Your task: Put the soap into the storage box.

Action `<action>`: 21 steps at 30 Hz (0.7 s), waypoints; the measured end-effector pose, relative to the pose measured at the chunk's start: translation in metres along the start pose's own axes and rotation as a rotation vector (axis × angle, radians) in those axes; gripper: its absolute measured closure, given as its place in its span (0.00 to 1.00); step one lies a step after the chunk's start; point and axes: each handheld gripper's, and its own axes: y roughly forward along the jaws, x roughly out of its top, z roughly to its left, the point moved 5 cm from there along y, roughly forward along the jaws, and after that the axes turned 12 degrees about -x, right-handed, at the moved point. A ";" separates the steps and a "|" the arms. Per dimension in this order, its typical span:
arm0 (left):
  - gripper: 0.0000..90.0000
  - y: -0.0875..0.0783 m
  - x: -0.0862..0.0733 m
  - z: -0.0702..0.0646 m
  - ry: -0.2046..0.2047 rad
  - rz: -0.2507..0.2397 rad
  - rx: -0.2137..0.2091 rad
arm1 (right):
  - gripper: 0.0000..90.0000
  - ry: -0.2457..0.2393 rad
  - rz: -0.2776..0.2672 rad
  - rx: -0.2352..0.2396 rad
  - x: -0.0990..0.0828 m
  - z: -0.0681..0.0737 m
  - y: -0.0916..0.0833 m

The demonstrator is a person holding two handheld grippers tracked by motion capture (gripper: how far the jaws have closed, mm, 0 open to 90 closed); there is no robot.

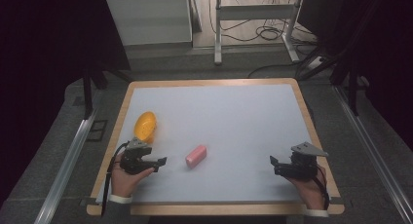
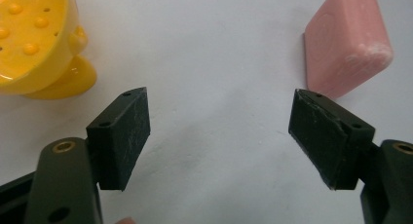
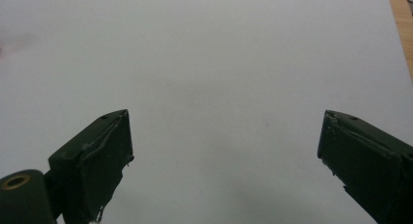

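A pink soap bar [image 1: 196,155] lies near the middle front of the white table top, and the left gripper view has the soap bar [image 2: 347,44] at upper right. A yellow studded soap dish [image 1: 145,126] sits left of it; the dish [image 2: 36,41] fills that view's upper left corner. My left gripper [image 1: 161,164] rests at the front left, open, its jaws pointing right toward the soap with nothing between them [image 2: 219,136]. My right gripper [image 1: 273,164] sits at the front right, open and empty [image 3: 224,156], pointing left over bare surface.
The white table top [image 1: 234,117] has a wooden rim [image 1: 209,82]. Behind the table stand a white cabinet [image 1: 148,19], metal desk legs [image 1: 217,34] and loose cables [image 1: 265,31] on the floor. Metal rails [image 1: 68,160] run along both sides.
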 end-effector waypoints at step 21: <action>0.26 0.003 -0.004 0.002 -0.012 0.033 0.022 | 0.07 0.002 0.021 -0.004 -0.004 0.001 0.005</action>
